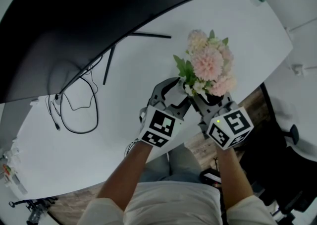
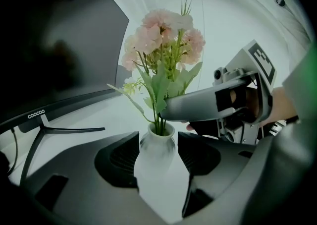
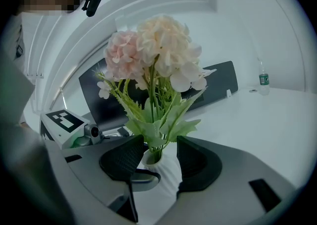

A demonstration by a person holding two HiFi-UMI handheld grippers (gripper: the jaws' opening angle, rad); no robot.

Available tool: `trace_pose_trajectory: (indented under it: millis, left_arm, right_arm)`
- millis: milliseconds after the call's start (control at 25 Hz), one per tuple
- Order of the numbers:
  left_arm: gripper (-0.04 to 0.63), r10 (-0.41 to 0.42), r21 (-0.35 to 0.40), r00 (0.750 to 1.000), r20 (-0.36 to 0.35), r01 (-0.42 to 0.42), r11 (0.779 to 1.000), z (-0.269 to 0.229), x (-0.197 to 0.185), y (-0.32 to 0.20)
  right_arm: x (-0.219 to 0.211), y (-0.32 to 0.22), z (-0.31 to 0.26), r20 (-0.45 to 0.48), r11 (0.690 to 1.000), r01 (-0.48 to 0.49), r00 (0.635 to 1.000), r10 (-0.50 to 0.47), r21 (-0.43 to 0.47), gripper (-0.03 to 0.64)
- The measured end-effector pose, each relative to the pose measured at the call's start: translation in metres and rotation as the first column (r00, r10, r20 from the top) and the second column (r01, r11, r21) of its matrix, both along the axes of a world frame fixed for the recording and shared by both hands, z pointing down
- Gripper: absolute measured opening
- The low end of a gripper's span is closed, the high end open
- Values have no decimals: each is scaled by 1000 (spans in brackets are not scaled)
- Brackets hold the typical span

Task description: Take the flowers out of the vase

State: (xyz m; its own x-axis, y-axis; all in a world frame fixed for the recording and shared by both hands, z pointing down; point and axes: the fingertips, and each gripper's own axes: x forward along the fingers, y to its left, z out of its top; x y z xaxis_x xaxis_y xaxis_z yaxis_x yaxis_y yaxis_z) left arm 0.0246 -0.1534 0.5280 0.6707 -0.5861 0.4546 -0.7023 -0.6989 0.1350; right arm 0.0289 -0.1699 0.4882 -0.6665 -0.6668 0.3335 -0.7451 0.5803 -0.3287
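Holds a gripper in each hand over the near edge of the white table (image 1: 124, 135), in front of a dark monitor (image 1: 74, 16). Brackets the body of the white vase (image 2: 154, 155) with the left gripper (image 1: 174, 92), fingers spread and not pinching it. Has the right gripper (image 1: 210, 101) at the vase's mouth, fingers spread wide either side of the green stems (image 3: 155, 153), gripping nothing. Has the pink flowers (image 1: 210, 65) upright in the vase, stems down its neck
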Motion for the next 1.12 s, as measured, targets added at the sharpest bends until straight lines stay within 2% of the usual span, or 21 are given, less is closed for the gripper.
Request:
trace_pose_trajectory:
  millis: [400, 440, 560, 600, 1120]
  left_arm:
    - [252, 16, -11, 1000, -5, -16, 1000, 7, 6, -6]
    - [250, 20, -11, 1000, -5, -20, 1000, 6, 6, -6]
    - [249, 30, -12, 1000, -3, -30, 999, 6, 7, -6]
    - [249, 31, -11, 1000, -3, -31, 999, 6, 7, -6]
    - [249, 32, -7, 999, -9, -32, 999, 8, 6, -7]
  right_arm:
    - [-3, -5, 2, 28, 1000, 14, 1000, -14, -19, 210]
    - [-3, -4, 1, 31, 1000, 21, 999, -20, -19, 204]
    - [-4, -3, 0, 40, 999, 30, 999, -29, -18, 109]
    - [-4, -3, 0, 43, 999, 31, 999, -30, -19, 98]
    - [0, -1, -4, 61, 999, 12, 998, -10, -31, 67]
